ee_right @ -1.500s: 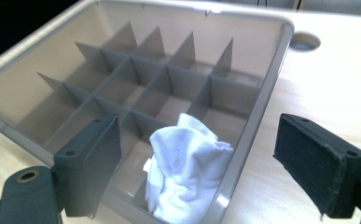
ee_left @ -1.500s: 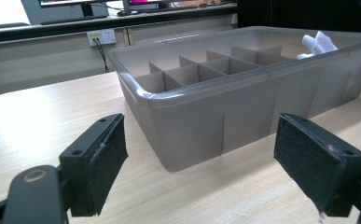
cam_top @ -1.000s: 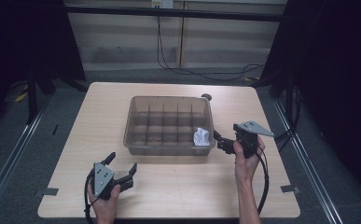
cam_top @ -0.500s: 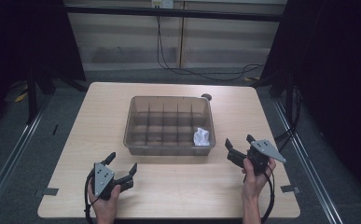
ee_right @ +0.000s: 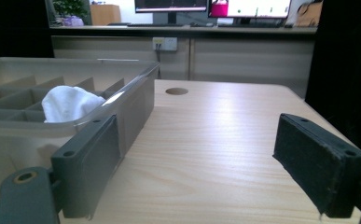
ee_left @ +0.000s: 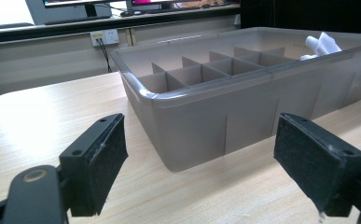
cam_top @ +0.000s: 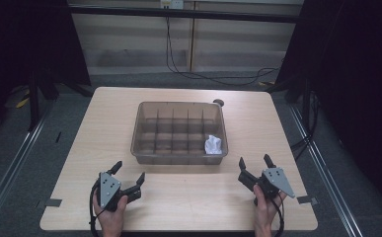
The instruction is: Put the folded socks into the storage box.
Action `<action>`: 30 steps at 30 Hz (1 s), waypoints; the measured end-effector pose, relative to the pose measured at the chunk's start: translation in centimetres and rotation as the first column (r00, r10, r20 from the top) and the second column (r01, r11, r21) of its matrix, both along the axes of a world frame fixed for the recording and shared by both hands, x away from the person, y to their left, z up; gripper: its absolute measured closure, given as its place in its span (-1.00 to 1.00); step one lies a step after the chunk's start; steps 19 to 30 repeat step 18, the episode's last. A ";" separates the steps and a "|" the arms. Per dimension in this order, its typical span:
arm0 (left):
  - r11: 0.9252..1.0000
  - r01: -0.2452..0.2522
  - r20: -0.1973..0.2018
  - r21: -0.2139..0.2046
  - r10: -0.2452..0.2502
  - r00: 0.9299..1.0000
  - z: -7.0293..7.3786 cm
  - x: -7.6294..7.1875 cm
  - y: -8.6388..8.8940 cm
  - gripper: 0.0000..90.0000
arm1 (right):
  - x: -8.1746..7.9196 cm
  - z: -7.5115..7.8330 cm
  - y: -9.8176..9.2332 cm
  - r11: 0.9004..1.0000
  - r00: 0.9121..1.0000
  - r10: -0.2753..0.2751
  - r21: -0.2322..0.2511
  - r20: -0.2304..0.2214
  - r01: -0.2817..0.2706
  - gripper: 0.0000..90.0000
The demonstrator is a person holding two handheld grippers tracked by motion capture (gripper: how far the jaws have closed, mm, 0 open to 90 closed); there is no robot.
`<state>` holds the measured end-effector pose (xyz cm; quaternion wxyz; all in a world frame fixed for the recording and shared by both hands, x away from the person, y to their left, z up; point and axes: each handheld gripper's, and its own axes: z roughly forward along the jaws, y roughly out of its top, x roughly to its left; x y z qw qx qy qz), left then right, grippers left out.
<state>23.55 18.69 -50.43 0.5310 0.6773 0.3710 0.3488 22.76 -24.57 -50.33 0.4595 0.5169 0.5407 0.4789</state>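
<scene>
A grey translucent bin [cam_top: 181, 108] with divider cells sits at the middle of the wooden table [cam_top: 109, 118]. A crumpled white cloth [cam_top: 213, 144] lies in its near right cell, also seen as white cloth [ee_right: 68, 103] and white cloth [ee_left: 322, 45]. My left gripper [cam_top: 128, 172] rests open near the front left, its jaws wide apart and pointing at the bin's near left corner [ee_left: 155, 100]. My right gripper [cam_top: 255, 162] rests open at the front right, beside the bin's right wall [ee_right: 138, 100]. Nothing is held between either pair of pads.
A round hole [cam_top: 218, 102] in the tabletop lies just behind the bin's far right corner, seen too as the hole [ee_right: 177, 91]. Cables trail from both grippers over the front edge. Dark posts and floor rails flank the table.
My right gripper has drawn back from the bin's right side toward the front edge and lowered to the table. The left gripper has stayed put.
</scene>
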 end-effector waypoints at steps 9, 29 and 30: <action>1.000 -0.004 0.002 -0.007 0.004 1.000 0.0 0.0 0.1 -0.63 | -0.8 -0.7 0.2 1.000 0.998 -0.004 -0.004 0.067 0.004 -0.68; 0.999 -0.010 0.006 -0.038 0.010 1.000 -0.1 -0.1 0.4 -0.64 | -1.2 -0.9 0.0 1.000 0.993 0.030 0.005 0.115 -0.030 -0.69; 0.999 -0.010 0.006 -0.038 0.010 1.000 -0.1 -0.1 0.4 -0.64 | -1.2 -0.9 0.0 1.000 0.993 0.030 0.005 0.115 -0.030 -0.69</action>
